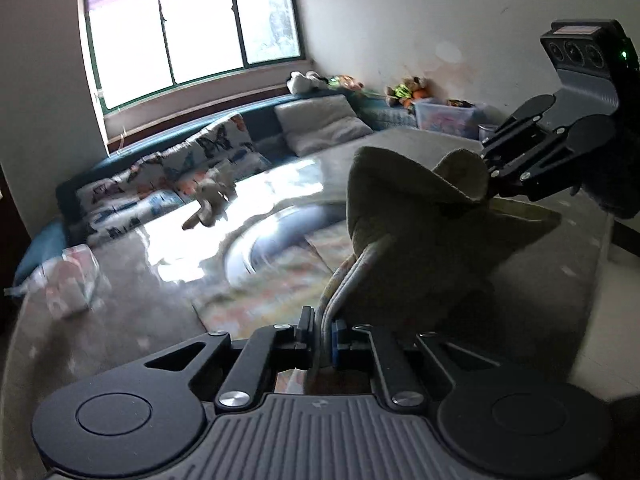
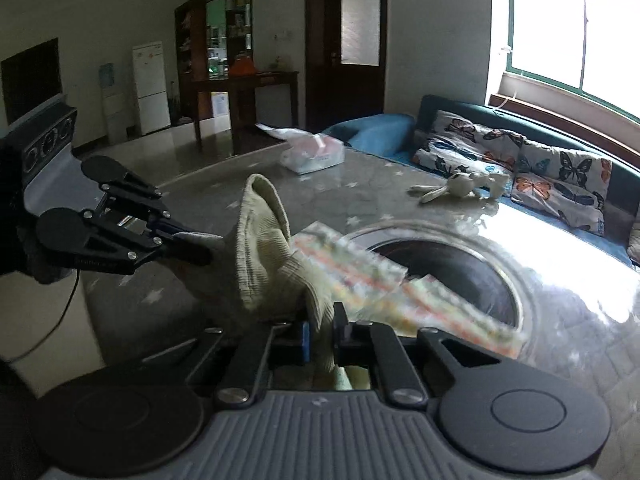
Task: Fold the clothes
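Only the right wrist view took in the far side of the rm: white fridge [image 2: 150, 87] upper left, dark door [image 2: 347, 36] top centre, wooden table [image 2: 244, 92] w/ shelves behind. Only the left wrist view caught the grey cushion [image 1: 322, 124] and the stuffed toys [image 1: 406, 90] against the wall, upper right. Both showed the butterfly pillows [image 1: 176, 172], the toy rabbit [image 2: 460, 186] and the plastic bag [image 2: 314, 156] on the glossy table [image 2: 560, 304].

The garment [image 2: 264, 252], a pale yellow-green ribbed knit w/ a floral-print part blurred at its right, hung bunched above the table, centre frame, strung btwn both tools. Left gripper [image 1: 322, 336] was clenched on a striped edge of it, bottom centre. Right gripper [image 2: 320, 334] was clamped on a ribbed fold, bottom centre of its view.
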`<state>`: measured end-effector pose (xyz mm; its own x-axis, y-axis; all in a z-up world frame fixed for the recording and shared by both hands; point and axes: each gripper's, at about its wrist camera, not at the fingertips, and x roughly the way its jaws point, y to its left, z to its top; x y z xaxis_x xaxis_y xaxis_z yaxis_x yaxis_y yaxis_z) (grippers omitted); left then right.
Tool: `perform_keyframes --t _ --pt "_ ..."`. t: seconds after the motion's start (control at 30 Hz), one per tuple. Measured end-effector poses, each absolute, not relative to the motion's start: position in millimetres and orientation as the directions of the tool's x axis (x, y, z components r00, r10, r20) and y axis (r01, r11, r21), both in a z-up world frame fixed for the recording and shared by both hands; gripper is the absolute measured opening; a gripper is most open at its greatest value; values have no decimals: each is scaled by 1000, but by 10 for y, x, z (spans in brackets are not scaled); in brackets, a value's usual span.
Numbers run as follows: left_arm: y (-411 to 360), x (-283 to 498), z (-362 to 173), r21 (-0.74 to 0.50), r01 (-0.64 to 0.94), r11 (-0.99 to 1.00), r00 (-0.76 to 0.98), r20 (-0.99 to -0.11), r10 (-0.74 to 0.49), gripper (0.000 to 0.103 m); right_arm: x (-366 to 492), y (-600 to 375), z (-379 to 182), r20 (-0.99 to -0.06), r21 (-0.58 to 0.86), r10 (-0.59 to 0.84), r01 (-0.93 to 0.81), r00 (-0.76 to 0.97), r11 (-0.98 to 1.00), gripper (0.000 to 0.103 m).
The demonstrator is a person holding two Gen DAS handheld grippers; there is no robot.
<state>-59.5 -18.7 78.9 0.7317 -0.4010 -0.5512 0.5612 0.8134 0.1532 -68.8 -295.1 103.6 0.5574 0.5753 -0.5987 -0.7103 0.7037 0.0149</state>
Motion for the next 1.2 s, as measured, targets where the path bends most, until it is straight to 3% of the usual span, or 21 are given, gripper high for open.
perform_keyframes --t 0.4,0.47,0.5,0.63,0.67,0.73,0.8,1.07,1.2 --pt "-199 893 547 69 502 862 658 -677 -329 12 748 -2891 750 -677 136 525 -613 516 778 9" --pt "-201 1047 430 57 475 878 651 -694 -308 13 885 -2885 606 -685 135 496 -577 533 805 12" --pt "-191 1119 370 41 458 888 644 -704 -300 14 950 -2888 537 -689 135 483 -559 540 818 19" --pt "-123 1234 175 12 402 915 636 -723 -270 18 1046 -3019 423 -671 120 430 -483 605 867 21" --pt "-102 1235 152 10 392 920 638 -723 -264 21 1029 -3063 431 -664 110 412 -464 624 879 25" --pt "-70 1217 144 11 374 927 648 -718 -253 28 966 -3149 471 -649 104 399 -445 648 890 42" --pt "-35 1195 167 19 349 937 664 -710 -233 34 895 -3228 507 -634 97 386 -426 670 899 49" --pt "42 940 442 2 262 965 760 -617 -205 35 353 -3237 451 -564 8 337 -403 754 915 47" --pt "-80 865 511 -28 306 952 752 -606 -259 35 419 -3069 287 -605 58 380 -437 699 897 46"
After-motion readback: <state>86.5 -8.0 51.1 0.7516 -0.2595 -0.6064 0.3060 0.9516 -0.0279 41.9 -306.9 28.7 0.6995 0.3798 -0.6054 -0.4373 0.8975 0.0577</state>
